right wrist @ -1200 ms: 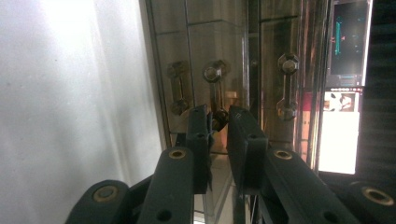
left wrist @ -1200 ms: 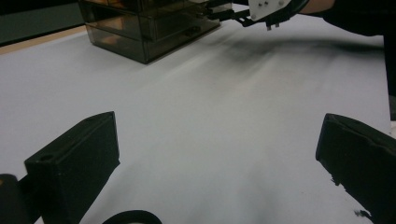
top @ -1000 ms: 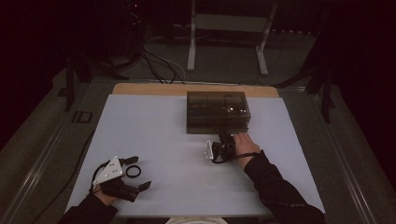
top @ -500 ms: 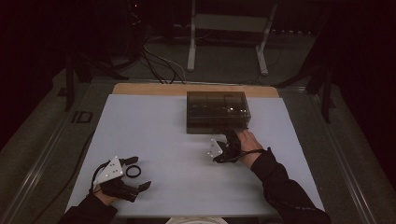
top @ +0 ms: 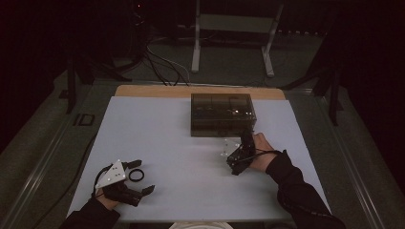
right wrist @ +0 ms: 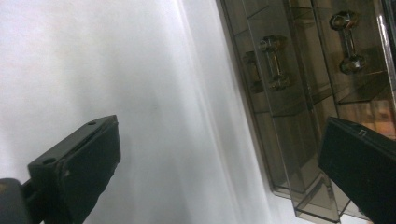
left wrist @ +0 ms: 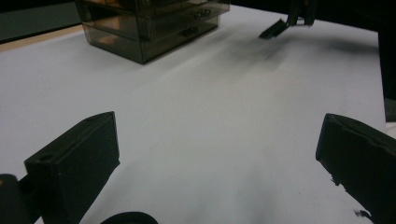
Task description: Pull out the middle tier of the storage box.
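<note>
Beyond white table [top: 181, 143], probably dark cabled floor [top: 157, 62]

One smoked-plastic drawer cabinet [top: 222, 114] is sitting on the worktop [top: 162, 138], and three metal drawer knobs [right wrist: 273, 63] are showing on its front. One black ring [top: 136, 175] is lying there. Two hand-held grippers are being held: left [top: 143, 177], right [top: 239, 155].
</note>
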Available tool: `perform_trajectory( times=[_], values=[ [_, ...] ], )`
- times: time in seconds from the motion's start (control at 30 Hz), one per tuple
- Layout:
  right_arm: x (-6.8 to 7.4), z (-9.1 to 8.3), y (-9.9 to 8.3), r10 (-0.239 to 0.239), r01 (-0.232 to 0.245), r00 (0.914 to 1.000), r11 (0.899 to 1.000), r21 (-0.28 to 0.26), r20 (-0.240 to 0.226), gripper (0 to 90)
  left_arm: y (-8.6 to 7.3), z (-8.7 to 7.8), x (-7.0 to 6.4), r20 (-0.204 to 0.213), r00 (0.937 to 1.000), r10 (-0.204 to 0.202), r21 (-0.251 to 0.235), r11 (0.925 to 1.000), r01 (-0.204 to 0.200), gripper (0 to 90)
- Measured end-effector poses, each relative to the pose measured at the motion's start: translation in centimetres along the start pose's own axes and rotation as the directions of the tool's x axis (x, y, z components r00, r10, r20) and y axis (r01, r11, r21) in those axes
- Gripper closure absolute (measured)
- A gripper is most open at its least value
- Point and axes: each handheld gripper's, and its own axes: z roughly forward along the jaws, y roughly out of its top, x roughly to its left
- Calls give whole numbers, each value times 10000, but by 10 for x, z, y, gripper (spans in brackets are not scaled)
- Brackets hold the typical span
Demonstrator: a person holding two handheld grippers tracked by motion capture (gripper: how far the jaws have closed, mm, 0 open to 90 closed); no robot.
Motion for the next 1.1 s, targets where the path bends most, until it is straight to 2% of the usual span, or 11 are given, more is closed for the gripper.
perform_trajectory(
  times=[0.07,0.17,0.23,0.3,0.43,0.7,0.83,0.97,1.1],
  values=[
    [-2,-3,-3,-23,29,9998,9996,-297,176,0,0,0,0,18,10000,-16,8,10000,16,10],
    [-6,-8,-7,-136,126,9998,9977,-659,-151,0,0,-1,0,17,10000,-31,-66,10000,31,10],
    [-10,-12,-9,-141,83,9980,9955,-944,-608,0,0,-1,0,-32,10000,-16,4,10000,16,10],
    [-15,-16,-12,-232,131,9963,9927,-1197,-832,0,0,-1,0,-36,10000,-42,-39,10000,42,10],
    [-27,-23,-14,-208,34,9930,9891,-1470,-1166,0,0,-1,0,-15,10000,13,-5,10000,-13,10],
    [-52,-36,-15,-267,7,9895,9837,-1797,-1422,0,0,-1,0,-37,10000,-22,-61,10000,22,10],
    [-65,-35,-18,-215,-166,9775,9838,-1787,-2096,0,0,-1,0,-20,10000,22,5,10000,-22,10],
    [-75,-34,-18,-243,-210,9665,9846,-1733,-2555,0,0,-1,0,13,10000,14,-40,10000,-14,10],
    [-83,-32,-16,-286,-211,9473,9883,-1513,-3189,39,0,-1,0,-18,10000,7,-45,10000,-7,10]
  ],
)
